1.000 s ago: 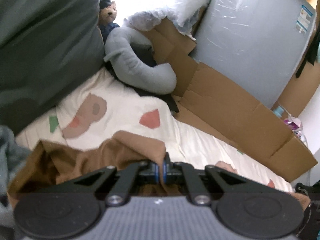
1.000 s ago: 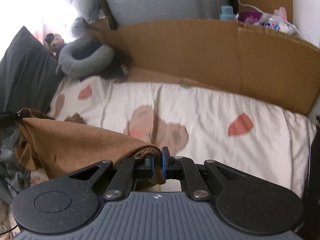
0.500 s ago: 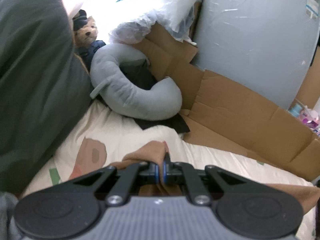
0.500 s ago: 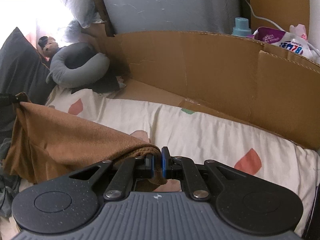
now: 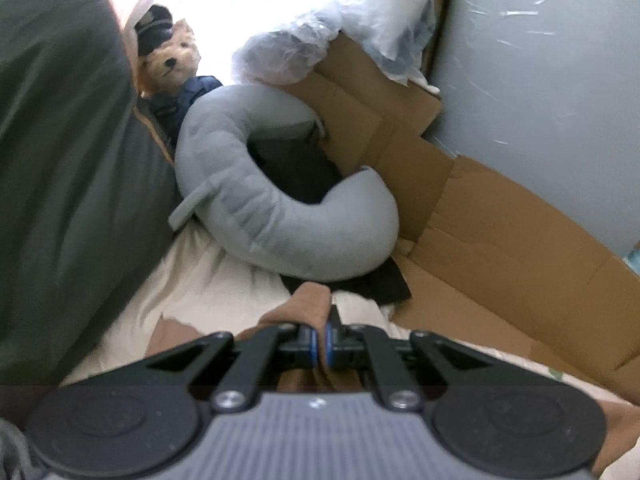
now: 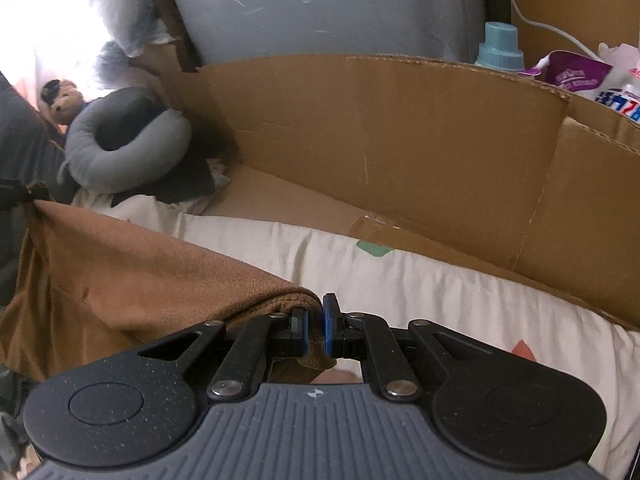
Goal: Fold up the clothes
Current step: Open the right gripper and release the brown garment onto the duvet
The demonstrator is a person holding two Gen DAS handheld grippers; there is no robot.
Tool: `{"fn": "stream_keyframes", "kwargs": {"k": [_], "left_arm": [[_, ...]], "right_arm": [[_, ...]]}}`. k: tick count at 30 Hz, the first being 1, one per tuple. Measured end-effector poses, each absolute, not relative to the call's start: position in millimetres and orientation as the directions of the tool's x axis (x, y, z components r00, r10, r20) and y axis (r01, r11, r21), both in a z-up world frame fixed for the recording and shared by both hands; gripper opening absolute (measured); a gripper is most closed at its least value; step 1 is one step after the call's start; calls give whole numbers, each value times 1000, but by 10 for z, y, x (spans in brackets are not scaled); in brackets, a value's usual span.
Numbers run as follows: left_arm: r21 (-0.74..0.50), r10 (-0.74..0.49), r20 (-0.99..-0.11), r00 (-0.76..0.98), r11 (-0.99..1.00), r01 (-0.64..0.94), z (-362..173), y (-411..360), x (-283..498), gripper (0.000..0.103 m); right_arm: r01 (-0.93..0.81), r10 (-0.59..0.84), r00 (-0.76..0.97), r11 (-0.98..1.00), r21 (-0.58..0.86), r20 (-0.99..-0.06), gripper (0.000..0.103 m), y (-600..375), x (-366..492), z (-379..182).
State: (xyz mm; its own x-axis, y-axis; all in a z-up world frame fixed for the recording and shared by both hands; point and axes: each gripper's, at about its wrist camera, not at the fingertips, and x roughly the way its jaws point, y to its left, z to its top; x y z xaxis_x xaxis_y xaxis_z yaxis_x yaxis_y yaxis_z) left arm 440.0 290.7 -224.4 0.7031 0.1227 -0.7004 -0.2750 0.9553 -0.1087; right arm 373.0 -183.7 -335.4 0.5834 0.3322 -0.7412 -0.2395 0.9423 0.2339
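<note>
Left wrist view: a dark green cushion (image 5: pixel 60 160) is seen at the left, then a teddy bear (image 5: pixel 172 60), a grey neck pillow (image 5: pixel 280 220) and cardboard (image 5: pixel 500 240). At bottom centre, the brown garment (image 5: pixel 308 304) is pinched by the left gripper (image 5: pixel 322 340), clamped tight. Right wrist view: the garment is stretched above the bed sheet (image 6: pixel 440 292), its near corner gripped by the right gripper (image 6: pixel 316 332).

Brown cloth (image 6: pixel 132 276) now nearer neck pillow (image 5: pixel 280 216)
</note>
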Motion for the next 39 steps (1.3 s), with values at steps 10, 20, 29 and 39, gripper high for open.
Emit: {"fn": "stream_keyframes", "kwargs": {"k": [10, 20, 29, 39], "left_arm": [[-112, 150, -770, 621, 925, -364, -2394, 3159, 4576, 26], [-83, 131, -777, 616, 949, -305, -2423, 3189, 3879, 57], [-118, 137, -778, 614, 927, -355, -2515, 3301, 2977, 57], [-214, 109, -783, 613, 878, -429, -2652, 3276, 2146, 57]], "right_arm": [[-198, 238, 501, 967, 158, -832, 12, -1508, 4252, -3531], [-242, 267, 488, 956, 164, -831, 48, -1504, 4004, -3425], [-233, 338, 469, 938, 255, -816, 48, -1475, 3475, -3497], [-272, 475, 375, 877, 396, -796, 48, -1017, 2980, -3498]]}}
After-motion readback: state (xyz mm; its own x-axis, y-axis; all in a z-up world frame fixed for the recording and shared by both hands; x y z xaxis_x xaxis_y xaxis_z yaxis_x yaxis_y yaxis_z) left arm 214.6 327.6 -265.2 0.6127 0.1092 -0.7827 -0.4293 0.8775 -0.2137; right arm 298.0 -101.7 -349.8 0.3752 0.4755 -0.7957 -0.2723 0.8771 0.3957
